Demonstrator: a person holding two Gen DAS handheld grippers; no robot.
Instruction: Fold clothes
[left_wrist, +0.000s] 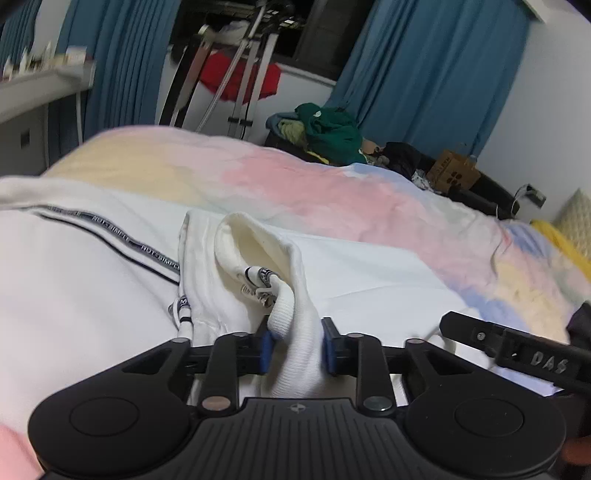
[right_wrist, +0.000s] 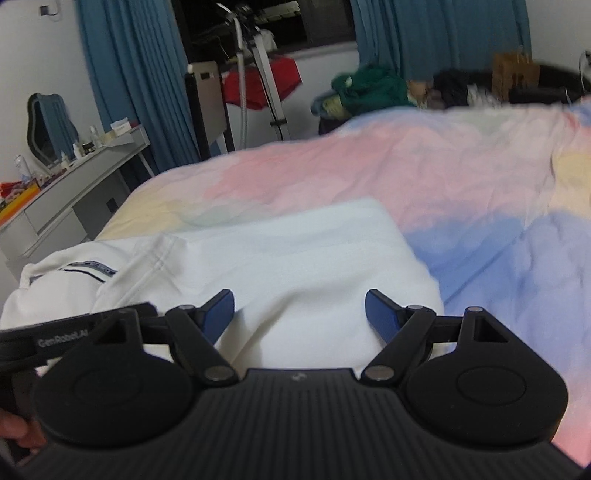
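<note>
A white garment (left_wrist: 92, 280) with a dark printed side stripe lies on the pastel bedspread (left_wrist: 332, 192). My left gripper (left_wrist: 297, 345) is shut on a ribbed white edge of it, by the drawstrings (left_wrist: 258, 282), and holds that part bunched up. In the right wrist view the same garment (right_wrist: 303, 258) lies partly folded and flat. My right gripper (right_wrist: 300, 314) is open just above its near edge, with nothing between the pads. The right gripper's side shows at the right of the left wrist view (left_wrist: 517, 354).
A pile of green and dark clothes (left_wrist: 328, 133) sits past the bed's far side, by a brown box (left_wrist: 452, 171). A grey desk with bottles and a mirror (right_wrist: 74, 173) stands left of the bed. A metal rack (right_wrist: 255, 74) and blue curtains (right_wrist: 140, 74) lie behind.
</note>
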